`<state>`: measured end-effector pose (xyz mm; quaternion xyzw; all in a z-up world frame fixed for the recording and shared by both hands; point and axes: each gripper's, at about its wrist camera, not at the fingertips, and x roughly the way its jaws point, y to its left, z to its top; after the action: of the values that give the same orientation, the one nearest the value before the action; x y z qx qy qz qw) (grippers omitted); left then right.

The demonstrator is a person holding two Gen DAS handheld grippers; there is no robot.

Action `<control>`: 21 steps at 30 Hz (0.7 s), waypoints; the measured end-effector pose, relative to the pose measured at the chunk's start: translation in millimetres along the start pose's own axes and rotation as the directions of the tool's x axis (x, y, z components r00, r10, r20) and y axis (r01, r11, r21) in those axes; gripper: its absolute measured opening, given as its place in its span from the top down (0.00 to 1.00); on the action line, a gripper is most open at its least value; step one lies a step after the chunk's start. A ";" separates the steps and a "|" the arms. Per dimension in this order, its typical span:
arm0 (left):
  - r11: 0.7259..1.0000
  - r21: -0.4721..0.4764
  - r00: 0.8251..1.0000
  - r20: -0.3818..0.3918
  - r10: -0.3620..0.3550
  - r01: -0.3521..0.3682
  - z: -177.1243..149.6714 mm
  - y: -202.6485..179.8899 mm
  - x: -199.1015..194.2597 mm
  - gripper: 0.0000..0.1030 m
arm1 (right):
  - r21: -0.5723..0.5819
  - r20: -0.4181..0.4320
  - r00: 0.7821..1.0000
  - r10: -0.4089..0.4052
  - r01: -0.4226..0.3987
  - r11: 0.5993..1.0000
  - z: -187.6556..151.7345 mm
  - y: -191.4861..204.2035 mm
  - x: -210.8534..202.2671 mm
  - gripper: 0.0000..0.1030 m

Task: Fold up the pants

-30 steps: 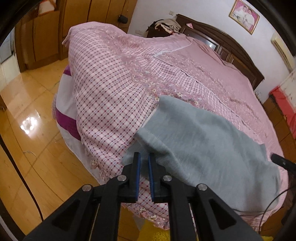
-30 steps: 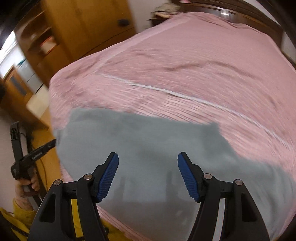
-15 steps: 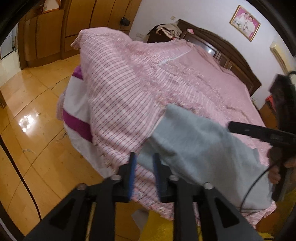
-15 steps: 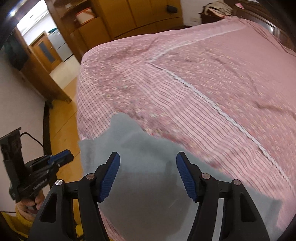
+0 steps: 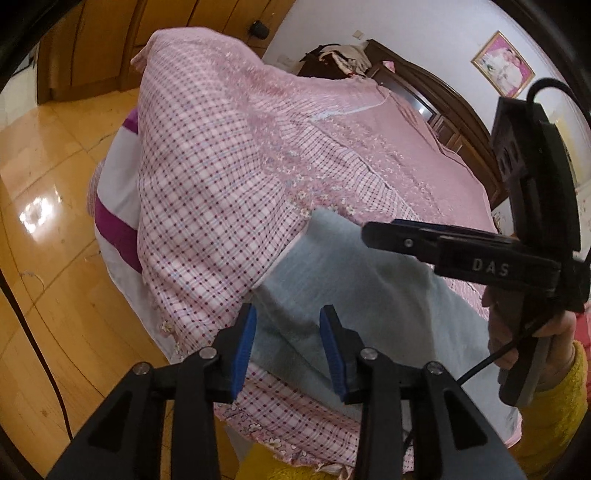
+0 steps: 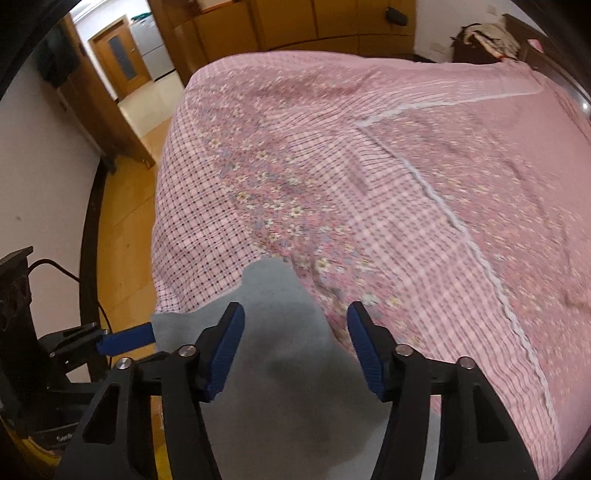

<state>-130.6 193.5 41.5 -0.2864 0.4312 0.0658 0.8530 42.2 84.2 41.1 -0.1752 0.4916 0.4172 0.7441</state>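
The grey pants (image 5: 369,295) lie flat on the near corner of the pink bedspread (image 5: 229,155); they also show in the right wrist view (image 6: 280,354). My left gripper (image 5: 288,347) is open, its blue pads either side of the pants' near edge, holding nothing. My right gripper (image 6: 293,349) is open above the pants. It shows from the side in the left wrist view (image 5: 373,232), hovering over the cloth. The left gripper's blue fingertip (image 6: 125,341) shows at the pants' left corner.
The bed's dark wooden headboard (image 5: 443,96) is at the far end. Polished wooden floor (image 5: 48,206) lies left of the bed, with wooden wardrobes (image 6: 295,22) behind. A white and purple sheet (image 5: 114,221) hangs under the bedspread at the corner.
My left gripper has opened and let go of the pants' edge. My right gripper has swung left over the pants toward the bed corner, staying open.
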 end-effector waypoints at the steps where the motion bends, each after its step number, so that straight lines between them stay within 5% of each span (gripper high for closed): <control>1: 1.000 -0.014 1.000 -0.003 0.001 -0.001 0.5 1.9 1.7 0.64 | -0.010 -0.007 1.000 0.000 0.000 1.000 1.5 1.3 4.6 0.44; 7: 0.997 -0.075 1.000 -0.022 0.009 -0.010 2.4 9.1 9.6 0.64 | -0.022 -0.041 0.999 -0.016 0.015 1.000 6.5 1.8 23.2 0.54; 10: 0.997 -0.082 1.000 -0.024 0.000 -0.002 2.1 9.0 12.3 0.64 | -0.036 -0.040 0.999 -0.014 0.012 0.999 7.4 4.4 27.6 0.69; 12: 0.997 -0.078 1.000 -0.023 -0.008 0.006 1.4 8.8 12.9 0.73 | -0.051 -0.014 1.000 -0.016 0.016 0.999 6.7 6.2 25.0 0.84; 13: 0.997 -0.070 1.000 -0.025 -0.011 0.010 0.9 8.2 13.0 0.91 | -0.051 0.000 1.000 -0.009 0.009 0.999 6.3 6.5 22.4 0.88; 21: 0.999 -0.011 0.995 0.089 -0.044 0.045 -2.4 -1.7 -23.1 0.98 | -0.079 0.096 0.995 0.020 -0.012 0.997 7.7 16.6 -8.5 0.91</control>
<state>-145.9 194.0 59.0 -0.2981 0.3860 0.0620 0.8708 32.2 95.3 54.5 -0.1799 0.4396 0.4499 0.7563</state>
